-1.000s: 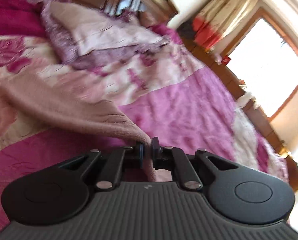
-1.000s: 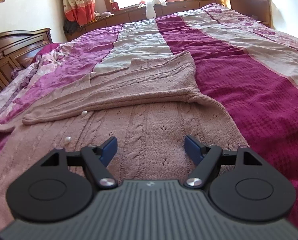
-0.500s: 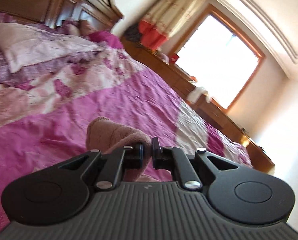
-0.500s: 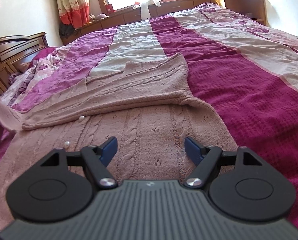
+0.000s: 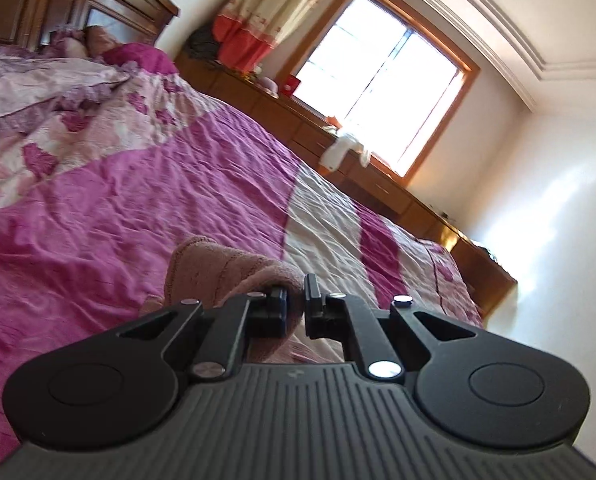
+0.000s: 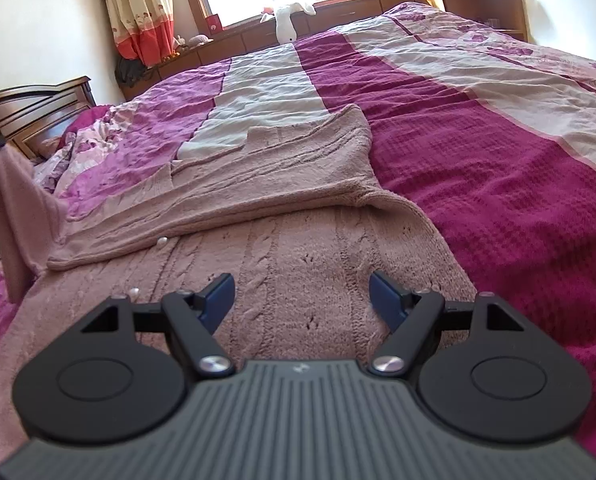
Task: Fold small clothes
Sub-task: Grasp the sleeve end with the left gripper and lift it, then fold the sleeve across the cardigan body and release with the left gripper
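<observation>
the left gripper pinches a fold of the pink sweater, holding it above the bedspread. the right gripper is spread wide, low over the sweater's body, which lies flat on the bed. at ten o'clock in the right view the lifted sleeve hangs from the other gripper.

Strong daylight pours through the far window, blown out to white. It glares on the right wall. Fisheye bends the edges; corners darken, detail slightly soft.
</observation>
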### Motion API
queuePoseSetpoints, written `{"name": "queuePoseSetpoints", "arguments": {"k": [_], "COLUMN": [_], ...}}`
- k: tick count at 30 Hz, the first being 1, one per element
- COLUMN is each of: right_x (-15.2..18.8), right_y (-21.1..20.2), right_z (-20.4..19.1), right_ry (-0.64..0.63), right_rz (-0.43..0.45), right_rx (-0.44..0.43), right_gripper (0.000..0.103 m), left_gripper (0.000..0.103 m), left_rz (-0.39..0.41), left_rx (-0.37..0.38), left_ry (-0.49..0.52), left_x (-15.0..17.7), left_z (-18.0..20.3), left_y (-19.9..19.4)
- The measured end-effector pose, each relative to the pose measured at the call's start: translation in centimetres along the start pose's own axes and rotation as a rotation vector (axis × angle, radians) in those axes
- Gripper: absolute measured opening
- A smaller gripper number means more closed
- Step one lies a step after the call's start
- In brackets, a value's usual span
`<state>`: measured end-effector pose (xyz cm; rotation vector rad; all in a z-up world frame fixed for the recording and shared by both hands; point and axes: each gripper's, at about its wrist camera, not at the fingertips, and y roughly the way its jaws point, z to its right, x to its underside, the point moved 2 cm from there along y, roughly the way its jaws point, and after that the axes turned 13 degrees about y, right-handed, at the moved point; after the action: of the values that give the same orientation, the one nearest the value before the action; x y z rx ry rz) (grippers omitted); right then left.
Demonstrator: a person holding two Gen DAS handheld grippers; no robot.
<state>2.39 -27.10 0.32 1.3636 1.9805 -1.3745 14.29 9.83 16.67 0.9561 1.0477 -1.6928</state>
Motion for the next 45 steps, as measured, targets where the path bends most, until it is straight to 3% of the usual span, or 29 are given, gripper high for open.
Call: {"name": "queuePoseSetpoints", "arguments": {"k": [12, 23, 25, 27, 29, 31, 34, 40, 45], "right_x": [0.3, 0.4, 0.4, 0.4, 0.4, 0.4, 0.3, -0.3, -1.1], "right_y": [0.0, 0.1, 0.1, 0.0, 0.0, 0.0, 0.0, -0.3, -0.8], "right_z": [0.6, 0.9, 1.0, 1.0, 1.0, 1.0, 1.0, 0.4, -1.3], "right_ry": [0.016, 0.030, 0.033, 0.033, 0.033, 0.033, 0.035, 0.042, 0.036], "right_rz": [0.004, 0.007, 0.008, 0.009, 0.009, 0.008, 0.008, 0.003, 0.006], "right_rx": [-0.024, -0.040, -0.042, -0.043, -0.043, -0.042, -0.042, -0.035, -0.071], "right_gripper": [0.075, 0.075, 0.075, 0.075, 0.075, 0.075, 0.075, 0.076, 0.076], "left_gripper": [0.008, 0.010, 0.022, 0.027, 0.037, 0.054, 0.066, 0.069, 0.069], "left_rz": [-0.173, -0.426, -0.471, -0.478, -0.482, -0.494, -0.513, -0.564, -0.600], "left_rx": [0.061, 0.042, 0.036, 0.046, 0.061, 0.080, 0.075, 0.009, -0.134], "left_ry": [0.103, 0.115, 0.093, 0.075, 0.068, 0.067, 0.083, 0.150, 0.212], "left_x": [6.8, 14.5, 15.3, 15.8, 15.8, 15.5, 15.0, 14.2, 13.8], "left_z": [5.6, 5.3, 4.9, 4.7, 4.6, 4.7, 5.2, 4.9, 2.5], "left_y": [6.6, 11.9, 12.5, 12.6, 12.7, 12.7, 11.6, 7.1, 3.2]}}
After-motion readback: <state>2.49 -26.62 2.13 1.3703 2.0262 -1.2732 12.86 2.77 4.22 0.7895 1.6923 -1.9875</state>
